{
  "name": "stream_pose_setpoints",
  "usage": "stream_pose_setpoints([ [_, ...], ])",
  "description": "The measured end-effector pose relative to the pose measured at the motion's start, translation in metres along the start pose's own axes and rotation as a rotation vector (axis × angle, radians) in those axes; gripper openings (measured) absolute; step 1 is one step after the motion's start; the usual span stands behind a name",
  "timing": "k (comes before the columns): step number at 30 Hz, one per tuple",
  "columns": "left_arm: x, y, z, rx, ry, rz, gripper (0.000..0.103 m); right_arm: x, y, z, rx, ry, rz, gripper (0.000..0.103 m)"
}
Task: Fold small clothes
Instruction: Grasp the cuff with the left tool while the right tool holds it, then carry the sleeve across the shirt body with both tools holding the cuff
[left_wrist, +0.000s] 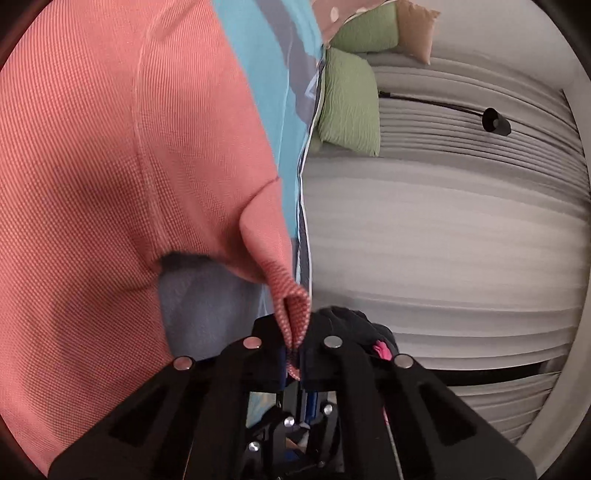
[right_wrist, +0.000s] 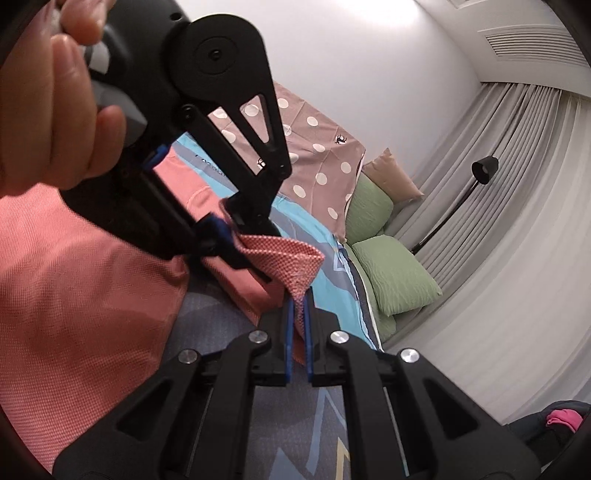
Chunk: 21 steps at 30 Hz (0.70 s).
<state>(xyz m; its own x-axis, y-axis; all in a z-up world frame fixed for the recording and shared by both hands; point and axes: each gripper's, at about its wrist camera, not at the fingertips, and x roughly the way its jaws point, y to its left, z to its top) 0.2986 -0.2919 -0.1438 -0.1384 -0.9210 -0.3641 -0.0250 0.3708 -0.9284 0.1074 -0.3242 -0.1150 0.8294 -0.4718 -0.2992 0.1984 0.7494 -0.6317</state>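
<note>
Green pillows (right_wrist: 395, 273) beside polka-dot cloth (right_wrist: 317, 162); black lamp (right_wrist: 484, 169) against grey curtains (right_wrist: 498, 258).

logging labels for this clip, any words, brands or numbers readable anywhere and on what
None can be read.
Bedsheet: a short line of pale print beside the left tongs, too blurred and partly hidden.
Dotted cloth: two small dark emblems, pictures rather than letters.

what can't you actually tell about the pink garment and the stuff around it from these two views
- Pink garment: type and full outline unknown; it runs off the left wrist view's left edge.
- Left tool pads: the bunched pink fabric covers them in both views.
- Right tool: how much fabric lies deeper in is hidden between its pads.
- Dark bundle with a magenta patch: cut off by the right wrist view's rim.
</note>
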Motion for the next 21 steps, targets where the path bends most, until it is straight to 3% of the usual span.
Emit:
stream_pose_setpoints([
  [4, -0.01, -0.004, -0.002, 0.076, -0.031, 0.048, 0.003, -0.01, 0.006, -0.002, -0.019, -0.023, 0.015, 0.01],
  [7, -0.014, -0.017, -0.006, 0.164, -0.042, 0.08, 0.003, -0.021, 0.006, -0.004, -0.015, -0.048, 0.027, 0.053],
  [8, -0.014, -0.019, -0.006, 0.185, -0.042, 0.083, 0.003, -0.024, 0.006, -0.004, -0.016, -0.059, 0.027, 0.057],
  [12, -0.02, -0.033, -0.009, 0.243, -0.043, 0.08, 0.003, -0.028, 0.008, -0.001, -0.03, -0.067, 0.054, 0.054],
  [19, -0.035, -0.039, -0.008, 0.25, -0.054, 0.057, 0.003, -0.026, 0.016, 0.01, -0.051, -0.088, -0.013, 0.031],
  [21, -0.04, -0.04, -0.006, 0.257, -0.045, 0.053, 0.003, -0.026, 0.018, 0.014, -0.059, -0.084, -0.007, 0.02],
])
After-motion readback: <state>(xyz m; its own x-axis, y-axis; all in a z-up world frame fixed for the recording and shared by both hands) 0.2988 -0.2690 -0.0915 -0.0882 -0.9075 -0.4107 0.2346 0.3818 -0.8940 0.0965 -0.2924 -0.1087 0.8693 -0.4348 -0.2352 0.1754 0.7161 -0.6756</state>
